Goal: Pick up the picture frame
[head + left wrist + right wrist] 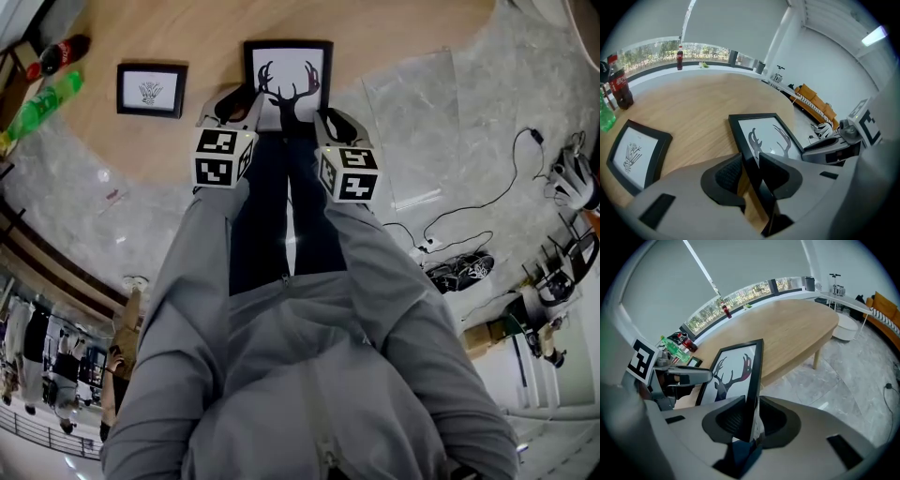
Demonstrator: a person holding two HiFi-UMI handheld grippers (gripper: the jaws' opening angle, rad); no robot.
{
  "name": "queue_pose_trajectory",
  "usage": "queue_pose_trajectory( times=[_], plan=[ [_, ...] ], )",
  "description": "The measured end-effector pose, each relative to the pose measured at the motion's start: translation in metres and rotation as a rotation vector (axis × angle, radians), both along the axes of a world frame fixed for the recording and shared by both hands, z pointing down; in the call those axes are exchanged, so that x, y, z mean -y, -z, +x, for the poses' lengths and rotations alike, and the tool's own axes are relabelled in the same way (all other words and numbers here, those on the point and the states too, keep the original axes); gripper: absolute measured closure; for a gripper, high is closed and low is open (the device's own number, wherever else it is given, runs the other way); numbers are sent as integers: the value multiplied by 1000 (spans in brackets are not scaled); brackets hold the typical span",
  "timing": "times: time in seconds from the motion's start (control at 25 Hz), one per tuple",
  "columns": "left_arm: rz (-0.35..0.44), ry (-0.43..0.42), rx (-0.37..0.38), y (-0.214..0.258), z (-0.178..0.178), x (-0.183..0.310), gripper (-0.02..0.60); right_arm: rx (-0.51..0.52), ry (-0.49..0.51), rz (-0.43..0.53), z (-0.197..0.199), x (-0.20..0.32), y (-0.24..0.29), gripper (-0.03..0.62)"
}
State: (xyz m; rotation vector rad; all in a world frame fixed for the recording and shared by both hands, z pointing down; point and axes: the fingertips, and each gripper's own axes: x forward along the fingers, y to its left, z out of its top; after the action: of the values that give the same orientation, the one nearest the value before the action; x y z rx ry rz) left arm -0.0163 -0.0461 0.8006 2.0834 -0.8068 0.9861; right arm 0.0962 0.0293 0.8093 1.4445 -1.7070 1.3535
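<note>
The black picture frame (288, 84) with a deer-antler print lies at the near edge of the wooden table (187, 28). My left gripper (246, 111) is at its lower left corner and my right gripper (328, 117) at its lower right. In the left gripper view the frame (766, 133) has its left border between the left gripper's (750, 161) jaws; a sliver of wood shows beside one pad, so they stand open around it. In the right gripper view my right gripper (751, 404) is shut on the right border of the frame (731, 369), which tilts up.
A smaller black frame (152, 89) lies to the left on the table. A cola bottle (58, 54) and a green bottle (42, 101) lie at the far left. On the marble floor to the right are a cable (487, 202) and shoes (459, 270).
</note>
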Motion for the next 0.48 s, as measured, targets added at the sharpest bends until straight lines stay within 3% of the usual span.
queue_pose_trajectory(
  times=[0.04,0.12,0.32,0.48],
  plan=[
    [-2,1,0,0,1,0,453,18,3,3,3,-1,-1,497],
    [-6,5,0,0,3,0,457,77,-5,8,9,-3,-5,425],
    [-19,-65,-19,0,19,-8,462,437,-57,38,9,0,-6,385],
    [-22,-90,-25,0,30,-14,465,493,-17,25,15,2,-18,385]
  ],
)
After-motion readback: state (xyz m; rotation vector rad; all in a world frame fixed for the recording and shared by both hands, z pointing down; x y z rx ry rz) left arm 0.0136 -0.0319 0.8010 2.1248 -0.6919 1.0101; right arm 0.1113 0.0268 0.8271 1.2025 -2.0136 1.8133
